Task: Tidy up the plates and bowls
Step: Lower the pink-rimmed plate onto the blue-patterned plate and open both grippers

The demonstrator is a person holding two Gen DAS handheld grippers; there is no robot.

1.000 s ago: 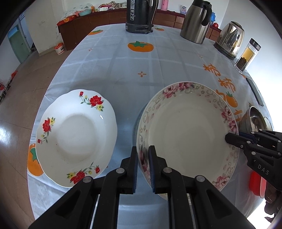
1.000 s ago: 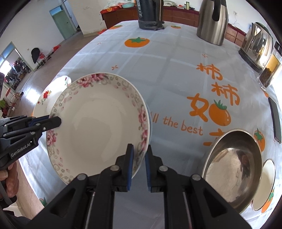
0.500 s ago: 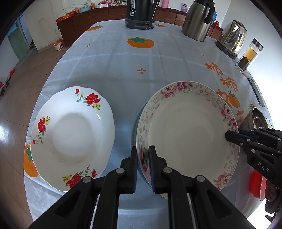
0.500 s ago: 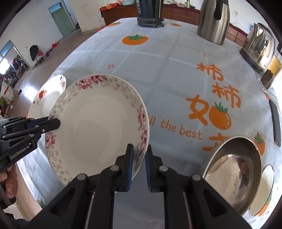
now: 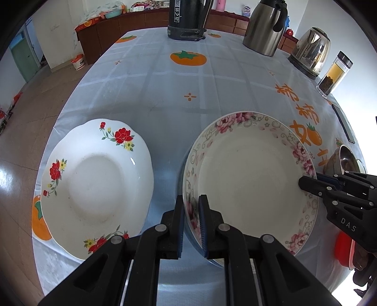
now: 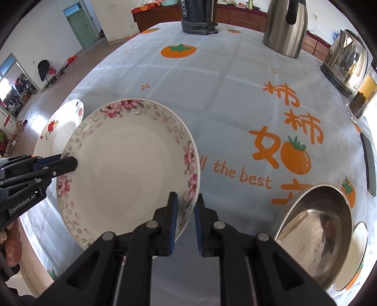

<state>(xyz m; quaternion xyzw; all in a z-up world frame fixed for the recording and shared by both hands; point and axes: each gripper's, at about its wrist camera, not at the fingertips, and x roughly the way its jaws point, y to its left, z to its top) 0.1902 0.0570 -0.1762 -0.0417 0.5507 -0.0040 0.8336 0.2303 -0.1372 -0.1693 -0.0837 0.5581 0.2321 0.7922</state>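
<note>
A pink-flowered plate point(image 5: 249, 179) is held above the table by both grippers. My left gripper point(image 5: 191, 207) is shut on its near-left rim. My right gripper point(image 6: 185, 207) is shut on its opposite rim; the plate also shows in the right wrist view point(image 6: 127, 171). A white plate with red flowers point(image 5: 94, 181) lies on the tablecloth to the left, and its edge shows in the right wrist view point(image 6: 54, 129). A steel bowl point(image 6: 313, 233) sits at the right, with a small white dish point(image 6: 353, 256) beside it.
A black appliance point(image 5: 187, 20), a steel thermos jug point(image 5: 265, 26), a kettle point(image 5: 311, 51) and a glass jar point(image 5: 334, 73) stand along the far and right side. A phone point(image 6: 368, 162) lies near the right edge. A red thing point(image 5: 342, 249) shows at the lower right.
Both grippers have lifted the pink-flowered plate a little and carried it slightly left, toward the red-flowered plate. Both grips are unchanged.
</note>
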